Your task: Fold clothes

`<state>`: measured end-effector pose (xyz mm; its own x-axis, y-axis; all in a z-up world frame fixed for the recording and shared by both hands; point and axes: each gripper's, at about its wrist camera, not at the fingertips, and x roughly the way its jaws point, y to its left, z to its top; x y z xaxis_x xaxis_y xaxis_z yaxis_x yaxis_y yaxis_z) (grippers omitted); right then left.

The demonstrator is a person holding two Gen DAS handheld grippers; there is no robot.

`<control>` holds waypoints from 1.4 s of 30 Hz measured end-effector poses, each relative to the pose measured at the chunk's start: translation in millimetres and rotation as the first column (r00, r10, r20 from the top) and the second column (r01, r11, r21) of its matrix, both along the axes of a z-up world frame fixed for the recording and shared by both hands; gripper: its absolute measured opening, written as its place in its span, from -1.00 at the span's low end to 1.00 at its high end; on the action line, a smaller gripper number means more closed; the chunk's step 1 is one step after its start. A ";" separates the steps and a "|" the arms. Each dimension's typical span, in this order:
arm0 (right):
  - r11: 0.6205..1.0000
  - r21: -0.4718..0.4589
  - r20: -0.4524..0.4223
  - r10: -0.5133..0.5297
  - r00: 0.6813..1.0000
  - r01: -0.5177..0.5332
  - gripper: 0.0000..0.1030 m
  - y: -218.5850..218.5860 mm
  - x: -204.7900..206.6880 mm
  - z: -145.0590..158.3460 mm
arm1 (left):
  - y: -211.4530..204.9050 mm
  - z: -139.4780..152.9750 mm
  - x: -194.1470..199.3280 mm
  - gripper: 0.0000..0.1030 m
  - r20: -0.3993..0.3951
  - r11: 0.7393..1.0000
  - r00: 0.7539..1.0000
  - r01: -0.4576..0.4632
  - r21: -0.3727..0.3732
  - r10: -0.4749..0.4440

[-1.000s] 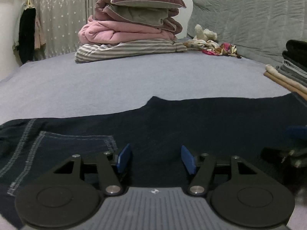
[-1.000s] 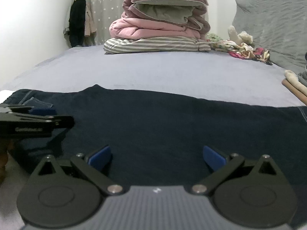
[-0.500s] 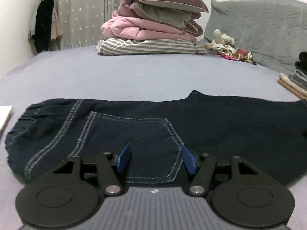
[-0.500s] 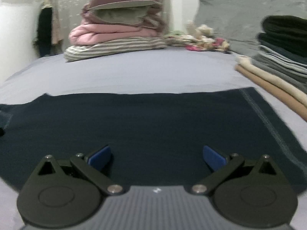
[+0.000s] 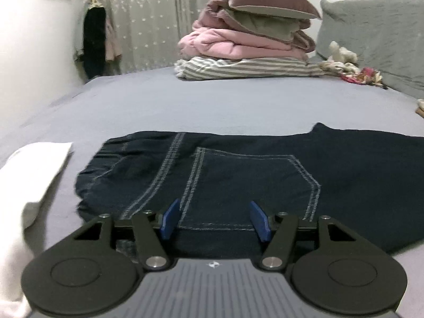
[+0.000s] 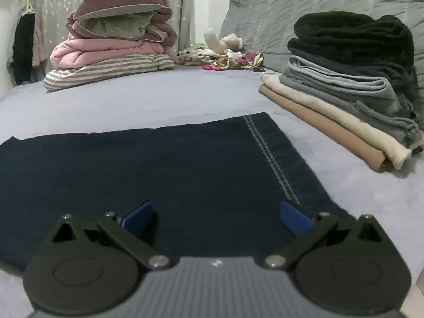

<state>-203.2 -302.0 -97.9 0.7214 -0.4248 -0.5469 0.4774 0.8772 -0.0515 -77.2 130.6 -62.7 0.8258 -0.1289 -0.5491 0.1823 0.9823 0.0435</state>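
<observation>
The left gripper [image 5: 215, 220], black with blue finger pads, has its jaws spread with nothing between them, above the waist end of a pair of dark navy denim jeans [image 5: 238, 175] with pale contrast stitching. The right gripper [image 6: 216, 217], of the same make, is spread wider still and empty, above the hem end of the same jeans [image 6: 159, 164]. The jeans lie flat across the lavender-grey bedsheet [image 5: 212, 106], back pocket [image 5: 251, 185] facing up. A white cloth [image 5: 29, 175] lies just beside the waistband on the left. To the right of the hem sits a stack of folded clothes in tan, cream, grey and black [image 6: 349, 84]. Farther back stands a pile of pink and mauve quilts and pillows on striped bedding [image 5: 251, 34], with a grey quilted headboard [image 6: 304, 5] behind.
</observation>
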 end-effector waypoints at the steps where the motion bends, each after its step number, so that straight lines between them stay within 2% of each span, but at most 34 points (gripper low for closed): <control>1: 1.000 0.000 0.001 -0.002 1.000 0.002 0.99 -0.2 -1.0 0.7 | 1.3 0.9 -0.9 0.15 0.000 1.000 1.000 -0.005 0.001 0.005; 4: 1.000 0.014 0.021 -0.007 1.000 0.007 0.99 3.4 -4.5 6.4 | -4.9 8.6 -0.4 0.15 -0.011 0.999 1.000 0.020 -0.041 -0.021; 10: 0.991 0.127 0.102 -0.053 0.993 0.039 0.99 -9.9 -20.6 18.1 | -17.1 23.9 0.7 0.16 -0.031 0.990 0.997 0.069 -0.124 -0.074; 13: 0.991 0.115 0.121 -0.076 0.990 0.062 0.99 -11.3 -27.4 22.4 | -30.5 27.1 0.1 0.16 -0.042 0.985 0.993 0.104 -0.141 -0.111; 15: 0.992 0.101 0.122 -0.091 0.988 0.078 0.99 -15.1 -30.7 24.4 | -41.8 28.0 -0.1 0.16 -0.053 0.982 0.990 0.125 -0.142 -0.134; 20: 0.984 0.135 0.127 -0.136 0.983 0.119 0.99 -26.8 -41.0 25.9 | -69.6 26.3 3.4 0.16 -0.111 0.979 0.978 0.163 -0.123 -0.177; 26: 0.977 0.120 0.080 -0.189 0.979 0.178 0.99 -32.5 -45.9 18.9 | -96.7 28.1 4.2 0.16 -0.157 0.971 0.962 0.207 -0.118 -0.224; 29: 0.967 0.147 0.060 -0.217 0.974 0.207 0.99 -38.1 -48.5 13.0 | -105.2 28.7 2.9 0.16 -0.167 0.968 0.956 0.225 -0.116 -0.242; 32: 0.958 0.178 0.054 -0.236 0.970 0.223 0.99 -43.6 -50.8 7.0 | -111.1 28.6 1.6 0.16 -0.172 0.964 0.951 0.240 -0.113 -0.257; 42: 0.962 0.162 0.044 -0.231 0.972 0.221 0.99 -40.1 -44.6 -0.4 | -107.1 22.4 6.6 0.16 -0.202 0.968 0.948 0.229 -0.103 -0.246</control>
